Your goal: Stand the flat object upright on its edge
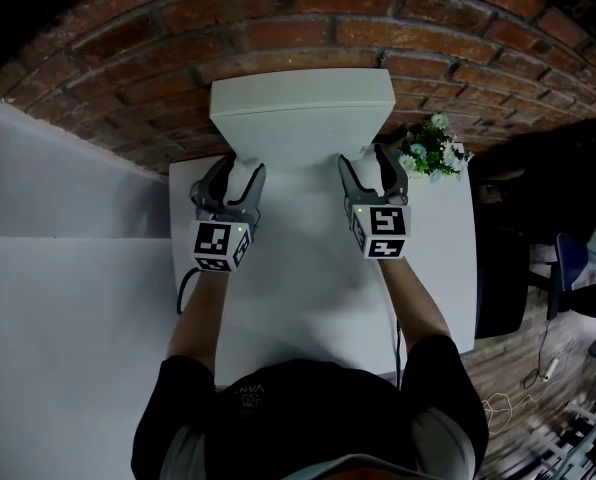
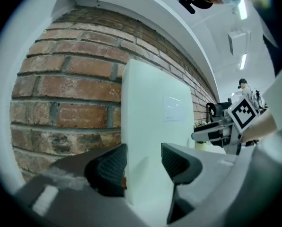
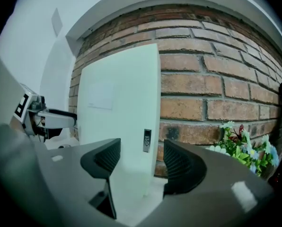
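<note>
- The flat object [image 1: 303,118] is seen upright on its lower edge on the table [image 1: 308,288], close in front of the brick wall [image 1: 278,28].
- The left hand-held gripper [image 2: 144,162] appears clamped on its left edge. The right hand-held gripper [image 3: 142,160] is spread around the right edge, with a gap seen at the outer pad.
- Step judged: letting go. Next, the left jaws are to be opened and both drawn straight back, so nothing gets tipped.
</note>
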The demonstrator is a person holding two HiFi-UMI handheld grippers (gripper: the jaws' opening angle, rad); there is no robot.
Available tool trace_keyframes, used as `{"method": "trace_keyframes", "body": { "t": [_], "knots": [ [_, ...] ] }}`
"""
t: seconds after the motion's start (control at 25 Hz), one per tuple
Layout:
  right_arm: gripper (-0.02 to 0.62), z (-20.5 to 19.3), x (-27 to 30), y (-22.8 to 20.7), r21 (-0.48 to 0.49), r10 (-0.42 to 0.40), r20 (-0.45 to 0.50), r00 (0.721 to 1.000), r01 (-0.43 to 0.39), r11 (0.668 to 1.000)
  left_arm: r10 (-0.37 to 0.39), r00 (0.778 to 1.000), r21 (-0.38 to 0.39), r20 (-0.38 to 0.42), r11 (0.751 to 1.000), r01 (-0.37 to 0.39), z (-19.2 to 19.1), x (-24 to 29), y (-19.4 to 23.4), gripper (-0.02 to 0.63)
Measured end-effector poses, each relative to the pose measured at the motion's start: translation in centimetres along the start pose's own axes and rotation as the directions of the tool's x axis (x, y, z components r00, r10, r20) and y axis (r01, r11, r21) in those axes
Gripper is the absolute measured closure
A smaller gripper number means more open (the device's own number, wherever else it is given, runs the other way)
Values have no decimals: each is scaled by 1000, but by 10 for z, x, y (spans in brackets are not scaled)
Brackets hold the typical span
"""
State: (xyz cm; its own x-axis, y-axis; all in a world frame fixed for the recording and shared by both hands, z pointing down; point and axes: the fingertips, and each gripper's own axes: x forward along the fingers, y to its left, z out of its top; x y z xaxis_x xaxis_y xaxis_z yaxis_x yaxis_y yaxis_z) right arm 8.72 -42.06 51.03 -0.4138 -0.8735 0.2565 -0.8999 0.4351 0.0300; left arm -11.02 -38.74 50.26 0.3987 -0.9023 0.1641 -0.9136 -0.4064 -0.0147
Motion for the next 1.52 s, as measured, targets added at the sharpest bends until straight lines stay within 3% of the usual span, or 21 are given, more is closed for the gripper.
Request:
{"method": "trace_keyframes", "body": {
  "t": [0.24, 0.56, 0.84, 1.0, 1.16, 1.32, 1.52],
  "knots": [
    [312, 2, -14, 2, 10, 2, 2, 1000, -2, 1000, 3, 1000, -1, -4, 1000, -3, 6, -9, -2, 380],
    [453, 7, -35, 13, -6, 5, -5, 1000, -5, 1000, -21, 1000, 0, 10, 1000, 21, 17, -26, -13, 380],
    [542, 17, -61, 23, -10, -5, 7, 1000, 5, 1000, -47, 999, 11, 16, 999, 46, 28, -48, -25, 433],
    [592, 20, -79, 28, -20, -18, 12, 1000, 18, 1000, -41, 999, 12, 33, 999, 41, 34, -64, -30, 508],
    [593, 21, -98, 36, -32, -28, 13, 1000, 28, 999, -53, 998, 15, 39, 998, 53, 37, -80, -39, 536],
    [594, 23, -119, 44, -32, -32, 19, 999, 32, 999, -64, 997, 23, 51, 998, 63, 43, -98, -49, 604],
    [594, 27, -142, 56, -30, -39, 29, 999, 40, 999, -80, 995, 34, 57, 996, 78, 49, -120, -58, 604]
  ]
}}
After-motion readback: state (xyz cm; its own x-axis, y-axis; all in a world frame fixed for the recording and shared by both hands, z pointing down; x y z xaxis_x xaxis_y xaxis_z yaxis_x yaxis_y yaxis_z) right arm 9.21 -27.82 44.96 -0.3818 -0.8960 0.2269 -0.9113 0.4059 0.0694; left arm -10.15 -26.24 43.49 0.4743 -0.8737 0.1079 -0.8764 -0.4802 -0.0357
